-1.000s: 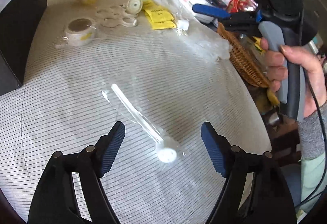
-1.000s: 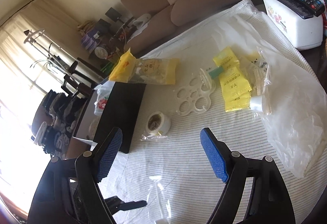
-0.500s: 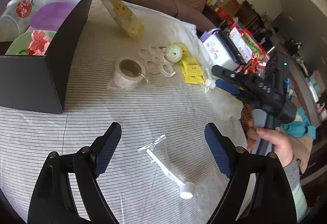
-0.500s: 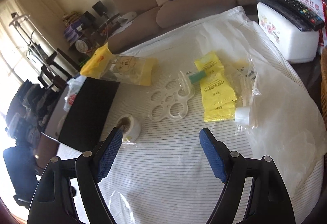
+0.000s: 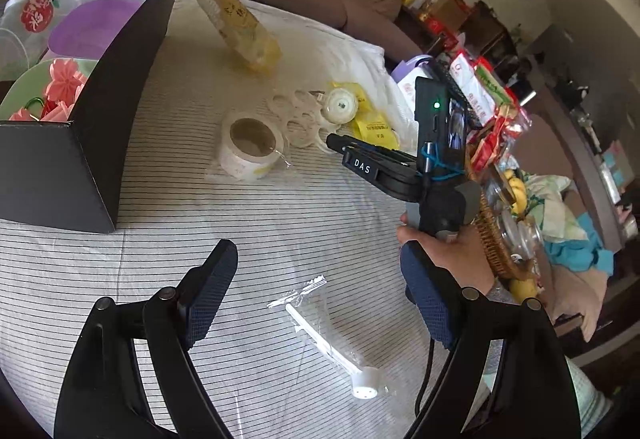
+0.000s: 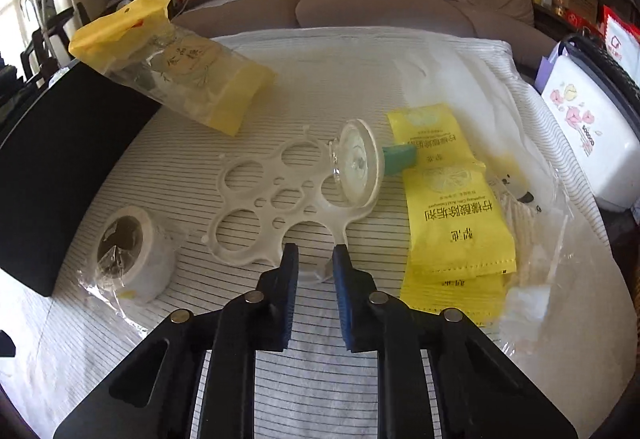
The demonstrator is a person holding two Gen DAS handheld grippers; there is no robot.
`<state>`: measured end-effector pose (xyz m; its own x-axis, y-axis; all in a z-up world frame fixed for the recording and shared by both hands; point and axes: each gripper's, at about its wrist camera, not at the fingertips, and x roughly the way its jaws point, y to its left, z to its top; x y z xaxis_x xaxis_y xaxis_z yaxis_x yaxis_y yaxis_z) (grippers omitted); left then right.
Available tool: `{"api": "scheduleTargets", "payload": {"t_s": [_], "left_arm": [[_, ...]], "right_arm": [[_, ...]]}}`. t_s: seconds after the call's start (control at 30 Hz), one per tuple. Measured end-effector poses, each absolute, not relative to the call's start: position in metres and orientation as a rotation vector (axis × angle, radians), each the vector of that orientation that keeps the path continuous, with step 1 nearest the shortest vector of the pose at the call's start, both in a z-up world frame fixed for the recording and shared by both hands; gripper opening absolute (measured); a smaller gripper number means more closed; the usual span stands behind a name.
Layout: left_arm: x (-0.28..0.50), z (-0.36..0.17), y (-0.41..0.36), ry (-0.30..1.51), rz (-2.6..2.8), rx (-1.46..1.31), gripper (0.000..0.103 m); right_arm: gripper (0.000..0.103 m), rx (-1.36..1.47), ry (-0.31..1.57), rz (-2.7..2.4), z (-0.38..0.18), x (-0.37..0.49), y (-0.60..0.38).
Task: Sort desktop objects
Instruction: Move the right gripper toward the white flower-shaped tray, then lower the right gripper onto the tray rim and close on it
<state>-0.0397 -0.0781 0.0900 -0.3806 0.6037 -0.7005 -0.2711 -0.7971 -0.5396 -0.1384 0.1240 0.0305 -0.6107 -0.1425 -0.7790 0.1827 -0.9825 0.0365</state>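
R tongs (image 5: 334,141), "DAS" label (image 5: 362,167)

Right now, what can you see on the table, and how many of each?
White plastic tray with round holes: one, white, mid-cloth.
Clear round disc: one, clear, on tray.
Film-wrapped tape roll: one, white, left of tray.
Flat yellow sachets: at least two, yellow, stacked right of tray.
Clear-and-yellow snack pouch: one, leaning on box.
Black rectangular box: one, black, left edge.
Wrapped white plastic stick: one, white, before left gripper.
Left gripper: one, black with blue pads, open, empty.
Right gripper: one, same colours, jaws just closed on the tray's stem.
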Motion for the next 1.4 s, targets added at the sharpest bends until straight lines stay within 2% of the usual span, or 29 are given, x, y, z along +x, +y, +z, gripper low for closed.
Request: {"api": "scheduleTargets", "payload": {"t_s": [0.17, 0.33, 0.47, 0.53, 0.63, 0.77, 0.9, 1.03, 1.1, 1.2, 1.23, 1.4], "left_arm": [[-0.042, 0.086, -0.079, -0.486, 2.171, -1.331, 0.082], [-0.039, 0.089, -0.073, -0.471, 2.161, -1.329, 0.082], [-0.033, 0.092, -0.068, -0.467, 2.156, -1.317, 0.082], [-0.029, 0.093, -0.066, -0.462, 2.155, -1.316, 0.082], [-0.025, 0.093, -0.064, -0.456, 2.156, -1.317, 0.082], [-0.026, 0.093, -0.064, -0.433, 2.168, -1.317, 0.082], [-0.031, 0.092, -0.069, -0.454, 2.161, -1.318, 0.082], [-0.037, 0.087, -0.071, -0.461, 2.153, -1.332, 0.083], [-0.040, 0.085, -0.074, -0.480, 2.145, -1.339, 0.083], [-0.042, 0.082, -0.080, -0.538, 2.116, -1.343, 0.083], [-0.042, 0.082, -0.082, -0.554, 2.108, -1.344, 0.083], [-0.042, 0.085, -0.088, -0.575, 2.117, -1.334, 0.083]], "right_arm": [[0.008, 1.320, 0.014, -2.575, 0.031, -0.135, 0.128], [0.007, 1.414, -0.033, -2.421, 0.029, -0.099, 0.134], [0.008, 1.401, -0.063, -2.438, 0.047, -0.078, 0.142], [0.013, 1.351, -0.067, -2.497, 0.059, -0.079, 0.143], [0.027, 1.299, -0.063, -2.551, 0.065, -0.095, 0.138], [0.028, 1.273, -0.021, -2.505, 0.063, -0.127, 0.116], [0.037, 1.262, 0.152, -2.439, 0.056, -0.146, 0.083], [0.042, 1.280, 0.189, -2.409, 0.043, -0.159, 0.068], [0.042, 1.284, 0.128, -2.434, 0.038, -0.168, 0.071], [0.048, 1.330, -0.120, -2.392, 0.027, -0.179, 0.087], [0.054, 1.317, -0.163, -2.377, 0.027, -0.179, 0.091], [0.054, 1.406, -0.207, -2.232, 0.029, -0.173, 0.100]]}}
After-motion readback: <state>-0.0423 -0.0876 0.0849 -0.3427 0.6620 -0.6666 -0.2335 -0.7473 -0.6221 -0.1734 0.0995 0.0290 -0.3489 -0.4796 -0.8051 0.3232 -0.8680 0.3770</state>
